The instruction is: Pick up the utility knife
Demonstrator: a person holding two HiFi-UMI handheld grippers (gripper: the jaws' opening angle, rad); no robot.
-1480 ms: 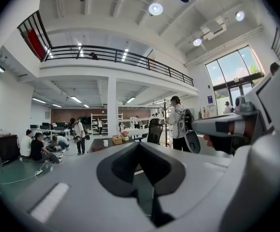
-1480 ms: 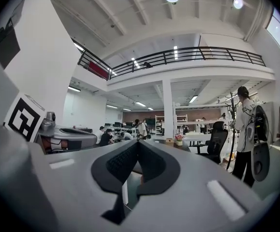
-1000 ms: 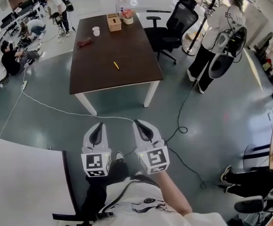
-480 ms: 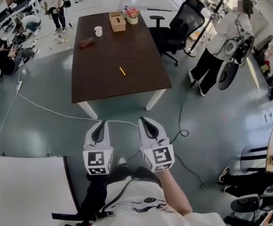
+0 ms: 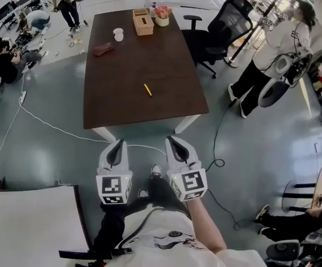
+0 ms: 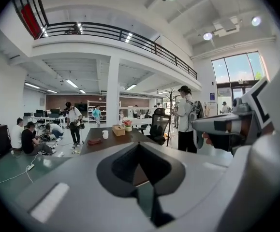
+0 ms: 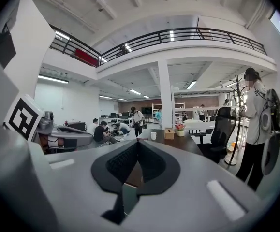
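Note:
The utility knife is a small yellow bar lying near the middle of the dark brown table in the head view. Both grippers hang side by side over the floor, short of the table's near edge and well apart from the knife. My left gripper is shut with nothing in it, and so is my right gripper. In the left gripper view the closed jaws point at the table's far end; the right gripper view shows its closed jaws the same way. The knife is hidden in both gripper views.
A white cup, a wooden tissue box, a flower pot and a reddish object sit at the table's far end. A black office chair and a standing person are at right. A cable crosses the floor; a white table is at lower left.
The table and knife have come closer and lower in the head view as both grippers advanced toward the table together. Both stayed shut.

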